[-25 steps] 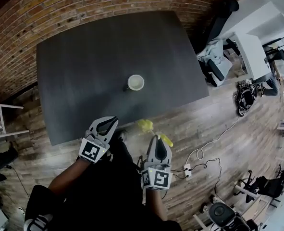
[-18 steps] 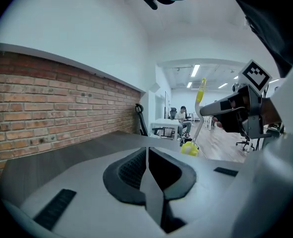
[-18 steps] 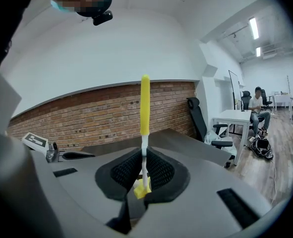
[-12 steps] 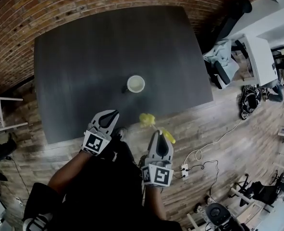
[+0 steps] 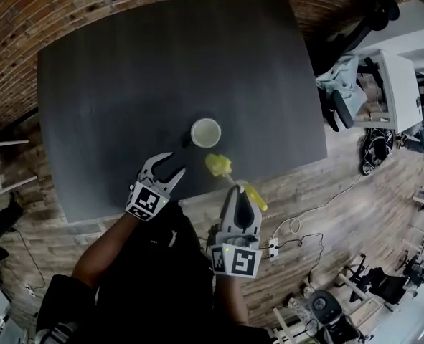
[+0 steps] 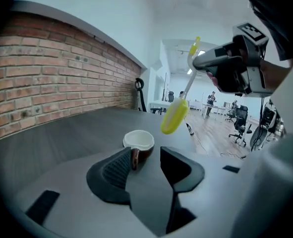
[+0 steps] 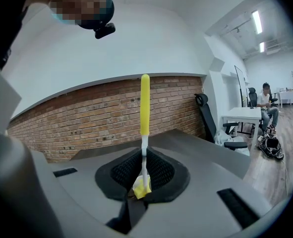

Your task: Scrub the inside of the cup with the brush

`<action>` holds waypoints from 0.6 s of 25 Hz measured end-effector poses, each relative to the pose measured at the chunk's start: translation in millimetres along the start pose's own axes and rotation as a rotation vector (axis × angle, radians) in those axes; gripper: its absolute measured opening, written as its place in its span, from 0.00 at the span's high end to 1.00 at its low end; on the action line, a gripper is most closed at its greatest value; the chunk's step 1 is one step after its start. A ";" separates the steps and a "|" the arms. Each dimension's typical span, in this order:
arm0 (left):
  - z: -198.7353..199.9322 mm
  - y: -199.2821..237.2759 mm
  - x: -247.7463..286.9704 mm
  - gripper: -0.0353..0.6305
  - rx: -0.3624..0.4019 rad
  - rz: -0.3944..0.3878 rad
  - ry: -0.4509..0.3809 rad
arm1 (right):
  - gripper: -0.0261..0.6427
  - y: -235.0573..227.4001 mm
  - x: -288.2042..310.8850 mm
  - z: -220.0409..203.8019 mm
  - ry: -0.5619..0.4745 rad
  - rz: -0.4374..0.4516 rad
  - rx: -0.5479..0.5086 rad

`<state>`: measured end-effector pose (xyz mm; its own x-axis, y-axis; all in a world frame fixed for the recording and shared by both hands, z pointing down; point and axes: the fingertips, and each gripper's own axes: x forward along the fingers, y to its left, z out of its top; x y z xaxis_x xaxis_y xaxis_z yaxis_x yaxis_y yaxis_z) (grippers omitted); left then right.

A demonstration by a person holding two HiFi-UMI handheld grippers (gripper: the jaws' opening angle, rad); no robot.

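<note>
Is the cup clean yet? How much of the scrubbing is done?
Not yet, no scrubbing has started. Done: the right tool is shut on the yellow plastic brush. In hand: the brush head hangs in the air beside the white-and-brown cup, which stands on the dark grey table. The open left tool is near the cup, not gripping it. Left: put the brush inside and scrub.

In the left gripper view, one jaw of the left tool [image 6: 145,157] covers the lower side of the white-rimmed brown ceramic cup [image 6: 139,142]. In the right gripper view, the right tool [image 7: 144,175], clamped on the white stem of the yellow long-handled brush [image 7: 145,103], hides most of the brush head; only a yellow scrap shows below the jaws. In the head view, the cup's inside is too small to read.
</note>
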<state>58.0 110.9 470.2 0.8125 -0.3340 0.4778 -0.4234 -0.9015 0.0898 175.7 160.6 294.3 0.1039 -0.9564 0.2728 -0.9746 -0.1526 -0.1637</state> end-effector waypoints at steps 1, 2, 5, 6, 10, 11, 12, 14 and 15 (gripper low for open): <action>-5.7 2.1 7.6 0.68 0.000 -0.005 0.014 | 0.89 0.1 9.1 -0.1 -0.001 0.003 -0.001; -10.4 4.4 15.2 0.68 0.004 -0.009 0.024 | 0.89 0.6 18.0 -0.3 -0.003 0.006 -0.003; -21.8 13.6 36.8 0.68 0.030 -0.016 0.043 | 0.89 5.7 43.3 -4.1 -0.011 0.015 -0.022; -25.5 16.8 43.5 0.68 0.043 -0.017 0.049 | 0.89 7.7 51.3 -6.8 -0.012 0.019 -0.031; -37.2 24.0 66.0 0.68 0.071 -0.021 0.067 | 0.89 12.7 77.7 -22.2 0.005 0.034 -0.066; -38.8 25.0 70.2 0.68 0.071 -0.023 0.067 | 0.89 13.5 83.2 -26.4 0.010 0.037 -0.068; -40.4 26.1 74.0 0.68 0.070 -0.025 0.067 | 0.89 14.2 88.6 -30.9 0.015 0.039 -0.068; -44.7 28.7 79.8 0.68 0.068 -0.027 0.074 | 0.89 15.4 99.1 -40.7 0.027 0.035 -0.073; -47.7 29.9 82.0 0.68 0.065 -0.026 0.080 | 0.89 15.8 104.2 -46.2 0.033 0.030 -0.079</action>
<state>92.9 69.6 553.7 0.7871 -0.2894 0.5447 -0.3736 -0.9264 0.0476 162.0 70.0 363.9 0.0692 -0.9513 0.3003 -0.9900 -0.1027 -0.0972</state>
